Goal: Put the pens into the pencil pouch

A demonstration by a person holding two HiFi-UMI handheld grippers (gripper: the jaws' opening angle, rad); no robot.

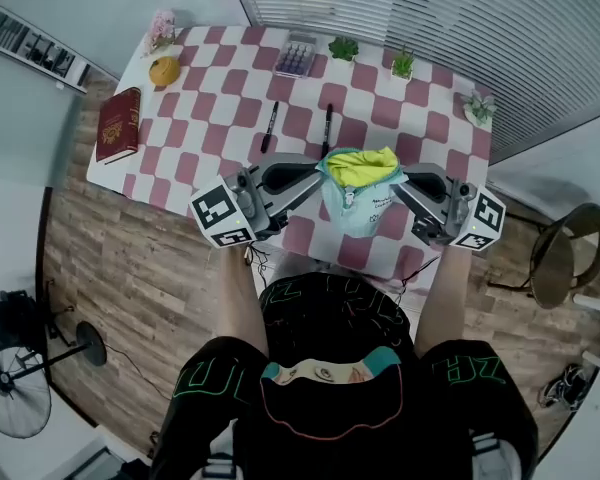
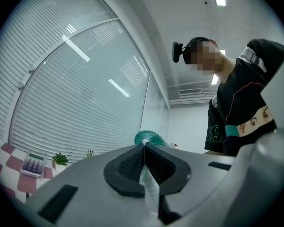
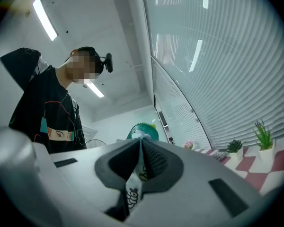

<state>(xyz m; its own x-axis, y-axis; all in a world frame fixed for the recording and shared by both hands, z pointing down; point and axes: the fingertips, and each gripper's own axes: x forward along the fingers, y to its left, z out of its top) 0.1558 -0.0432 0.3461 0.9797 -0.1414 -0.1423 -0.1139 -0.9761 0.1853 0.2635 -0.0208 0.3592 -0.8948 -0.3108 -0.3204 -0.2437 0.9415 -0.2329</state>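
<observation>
A pale teal pencil pouch [image 1: 362,206] with a yellow lining hangs open-mouthed above the near edge of the checkered table [image 1: 220,78]. My left gripper [image 1: 318,171] is shut on its left rim and my right gripper [image 1: 400,180] is shut on its right rim. In the left gripper view the pouch fabric [image 2: 149,186] is pinched between the pads, with its teal rim [image 2: 149,137] past the tips. The right gripper view shows the printed pouch fabric [image 3: 132,188] clamped the same way. Two black pens [image 1: 269,126] [image 1: 327,128] lie on the table beyond the pouch.
A red book [image 1: 118,124] lies at the table's left edge. An orange ball [image 1: 164,70], a purple-keyed calculator [image 1: 296,54] and small potted plants [image 1: 343,47] stand along the far side. A round stool [image 1: 565,256] stands to the right, a floor fan [image 1: 15,398] at lower left.
</observation>
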